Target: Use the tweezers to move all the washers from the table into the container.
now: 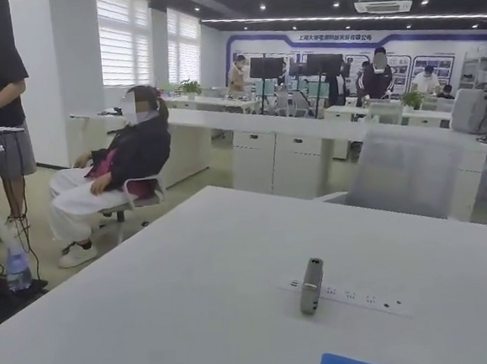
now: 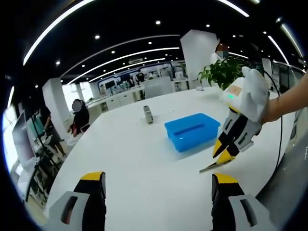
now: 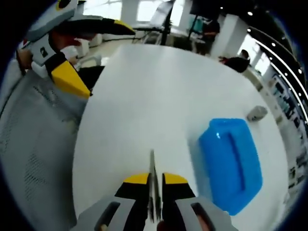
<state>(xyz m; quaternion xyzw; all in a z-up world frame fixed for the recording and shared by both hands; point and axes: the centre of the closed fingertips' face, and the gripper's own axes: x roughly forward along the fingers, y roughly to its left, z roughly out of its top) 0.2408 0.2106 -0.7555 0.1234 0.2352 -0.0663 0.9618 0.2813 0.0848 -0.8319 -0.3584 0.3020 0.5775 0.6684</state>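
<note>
The right gripper [image 3: 155, 179], with black jaws tipped in yellow, is clenched on a pair of thin silver metal tweezers [image 3: 152, 166], whose narrow blades stick out forward between the nearly closed jaws. In the left gripper view the tweezers' point slants down close to the white table [image 2: 144, 163]; whether it touches the surface I cannot tell. The left gripper [image 2: 158, 186] is released, with its two yellow-tipped jaws spread wide apart and nothing between them, and it hangs above the table's near part. The blue rectangular plastic container [image 3: 231, 163], with a long shallow recess along its top, sits on the table near the tweezers but apart from them, to their right in the right gripper view. Beyond the container stands a small grey rounded device [image 1: 311, 285] beside a white socket strip [image 1: 362, 297] set into the tabletop. A green potted plant [image 2: 224, 72] stands at the table's far edge, and a person sits on a chair [image 1: 139, 194] beyond the table.
</note>
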